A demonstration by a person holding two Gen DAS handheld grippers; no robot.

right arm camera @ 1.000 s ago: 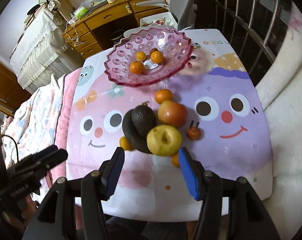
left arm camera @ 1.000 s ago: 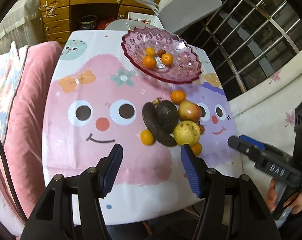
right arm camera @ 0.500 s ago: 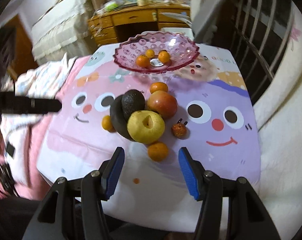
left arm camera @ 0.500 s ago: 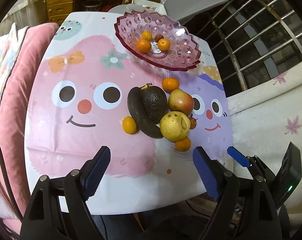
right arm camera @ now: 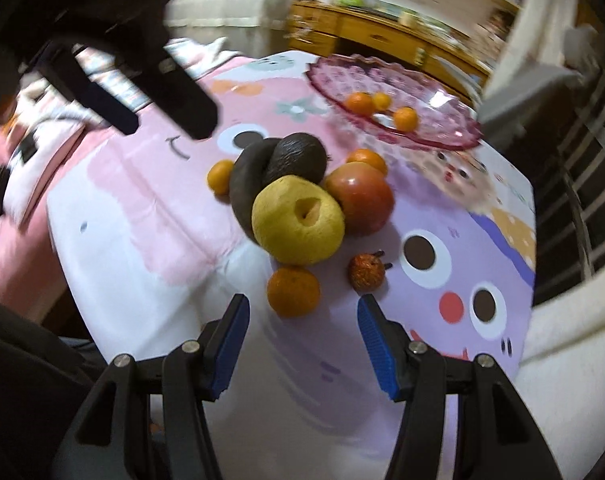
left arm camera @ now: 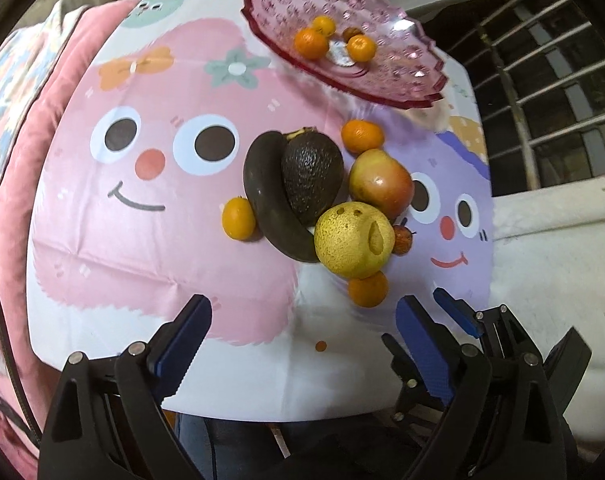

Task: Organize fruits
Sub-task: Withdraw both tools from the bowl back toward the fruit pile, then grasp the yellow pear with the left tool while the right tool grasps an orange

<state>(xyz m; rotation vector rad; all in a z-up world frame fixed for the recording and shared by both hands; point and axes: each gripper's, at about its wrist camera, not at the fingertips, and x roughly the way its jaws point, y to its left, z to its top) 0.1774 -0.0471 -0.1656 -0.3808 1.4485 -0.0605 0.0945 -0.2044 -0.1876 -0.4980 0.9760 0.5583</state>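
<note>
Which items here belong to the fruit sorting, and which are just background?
Job: pink bowl, yellow pear, red apple, avocado, dark banana, loose tangerine, small spotted fruit.

Background: cartoon tablecloth, wooden desk, pink bedding.

Both grippers point steeply down, side by side and close together. The left gripper has its jaws spread wide, and they've just been opening, with nothing between the blue pads. The right gripper sits at a medium gap, nothing clamped, its pads bare. From the left camera you can see the right gripper's blue tips poking in just past the left one's right finger. From the right camera the left gripper looms blurry at upper left.
</note>
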